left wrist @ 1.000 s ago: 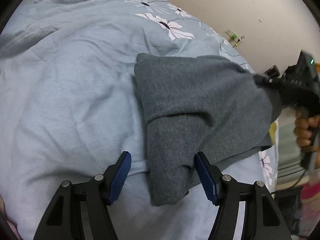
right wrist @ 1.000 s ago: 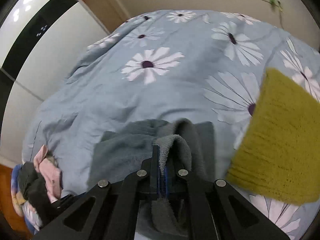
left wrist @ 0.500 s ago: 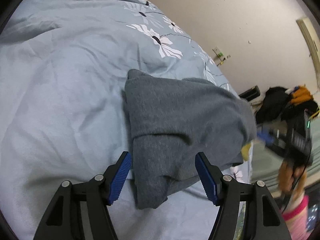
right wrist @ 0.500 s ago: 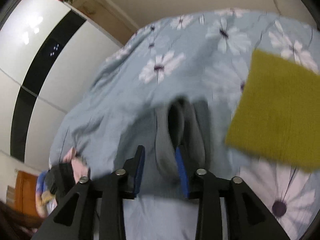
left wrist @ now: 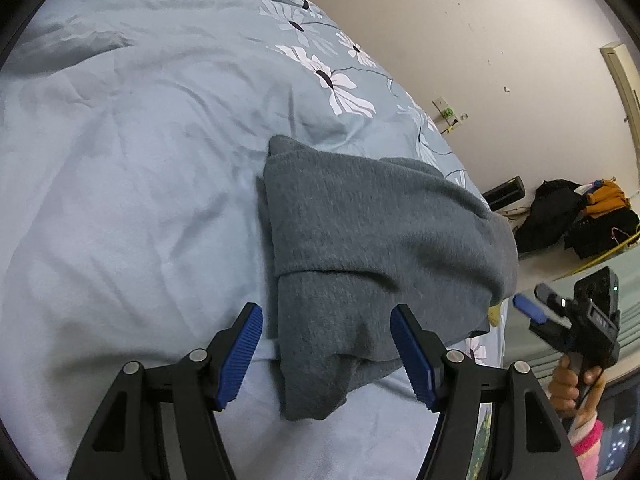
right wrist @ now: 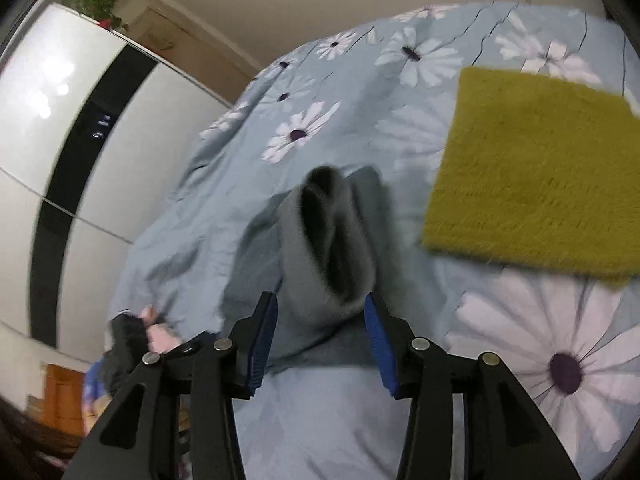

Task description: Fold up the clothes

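Observation:
A folded grey garment lies on the blue flowered duvet. My left gripper hovers open at its near corner, and the blue pads stand clear of the cloth on both sides. In the right wrist view the garment's rounded grey fold bulges up between the fingers of my right gripper, whose jaws stand apart and do not pinch it. The left wrist view shows the right gripper off the bed's right edge, held by a hand.
A folded yellow-green knit lies on the duvet right of the grey garment. A white wardrobe with a black stripe stands to the left. Dark clothes are piled on the floor, and a pink and dark heap sits beside the bed.
My right gripper was shut on the grey fold, then opened and drew back off the garment toward the bed's edge. The fold now stands loose. The left gripper stayed open over the near corner.

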`<control>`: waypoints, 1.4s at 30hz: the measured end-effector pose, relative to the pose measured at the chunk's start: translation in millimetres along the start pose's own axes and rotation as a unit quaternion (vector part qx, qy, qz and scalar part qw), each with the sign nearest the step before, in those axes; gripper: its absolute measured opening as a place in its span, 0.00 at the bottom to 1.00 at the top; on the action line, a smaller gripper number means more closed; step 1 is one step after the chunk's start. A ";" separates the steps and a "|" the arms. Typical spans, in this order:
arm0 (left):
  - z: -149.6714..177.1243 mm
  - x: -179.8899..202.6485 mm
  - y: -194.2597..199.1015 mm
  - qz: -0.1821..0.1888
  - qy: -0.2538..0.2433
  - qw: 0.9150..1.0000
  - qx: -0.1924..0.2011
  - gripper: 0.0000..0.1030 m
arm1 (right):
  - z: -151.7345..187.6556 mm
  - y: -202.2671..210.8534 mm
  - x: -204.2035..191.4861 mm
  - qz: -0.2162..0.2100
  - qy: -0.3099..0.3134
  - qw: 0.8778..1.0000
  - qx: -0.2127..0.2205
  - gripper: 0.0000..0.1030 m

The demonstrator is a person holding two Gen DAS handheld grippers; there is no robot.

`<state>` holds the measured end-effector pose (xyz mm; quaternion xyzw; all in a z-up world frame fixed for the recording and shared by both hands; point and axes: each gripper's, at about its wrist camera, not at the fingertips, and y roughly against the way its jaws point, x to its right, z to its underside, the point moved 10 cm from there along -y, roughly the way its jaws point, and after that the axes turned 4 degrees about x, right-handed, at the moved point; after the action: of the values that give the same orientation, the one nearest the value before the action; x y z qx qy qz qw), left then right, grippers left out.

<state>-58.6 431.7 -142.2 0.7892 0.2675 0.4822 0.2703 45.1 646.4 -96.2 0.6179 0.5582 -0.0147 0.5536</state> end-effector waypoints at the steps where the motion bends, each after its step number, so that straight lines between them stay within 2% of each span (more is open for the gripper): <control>1: 1.1 0.6 -0.7 -0.001 -0.001 1.000 -0.002 0.68 | 6.2 -4.5 -1.4 -0.011 -0.003 1.000 -0.009 0.45; 4: 3.7 2.6 -0.9 -0.004 -0.005 1.000 -0.004 0.69 | 16.6 -28.8 -3.2 -0.013 -0.003 1.000 -0.028 0.45; 8: 3.7 3.2 -2.2 -0.005 -0.005 1.000 -0.005 0.69 | 3.7 -49.8 1.3 -0.019 -0.029 0.999 -0.012 0.45; 10: 4.9 2.9 -3.9 -0.004 -0.003 1.000 -0.009 0.69 | -5.5 -54.2 6.8 -0.021 -0.043 0.999 0.002 0.45; 13: 7.3 2.1 -6.2 -0.003 -0.002 1.000 -0.015 0.69 | -11.6 -57.2 13.3 -0.021 -0.052 0.998 0.016 0.55; 22: 14.3 9.1 -14.8 0.011 -0.004 0.999 -0.031 0.69 | -20.1 -61.4 20.6 -0.027 -0.091 0.995 0.039 0.59; 23: 14.7 9.1 -14.9 0.010 -0.004 0.999 -0.032 0.69 | -21.7 -62.3 20.1 -0.025 -0.095 0.994 0.044 0.58; 26: 14.8 8.7 -14.2 0.016 0.001 0.999 -0.032 0.69 | -29.4 -57.1 13.9 -0.023 -0.093 0.993 0.065 0.29; 27: 14.2 8.3 -13.8 0.021 0.006 0.999 -0.032 0.69 | -31.6 -50.7 9.5 -0.031 -0.088 0.993 0.074 0.23; 29: 12.6 7.4 -14.5 0.031 0.016 0.999 -0.034 0.69 | -33.5 -34.6 -0.9 -0.039 -0.063 0.993 0.090 0.22; 31: 10.4 6.2 -16.5 0.038 0.026 0.998 -0.037 0.69 | -29.6 -26.0 -0.5 -0.023 -0.043 0.994 0.095 0.21; 34: 6.1 4.3 -22.8 0.035 0.034 0.998 -0.043 0.69 | -17.1 -34.5 16.9 0.003 -0.046 0.996 0.073 0.21; 38: -0.6 -1.1 -36.1 0.027 0.051 0.997 -0.059 0.69 | -8.0 -34.0 27.3 -0.001 -0.054 0.996 0.070 0.32; 42: -4.2 -1.1 -48.2 0.030 0.061 0.995 -0.072 0.69 | -9.6 -22.3 28.6 0.013 -0.038 0.996 0.083 0.59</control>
<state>-70.7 465.9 -174.2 0.7447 0.2241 0.5552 0.2950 34.4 667.1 -125.6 0.6679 0.5252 -0.0772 0.5216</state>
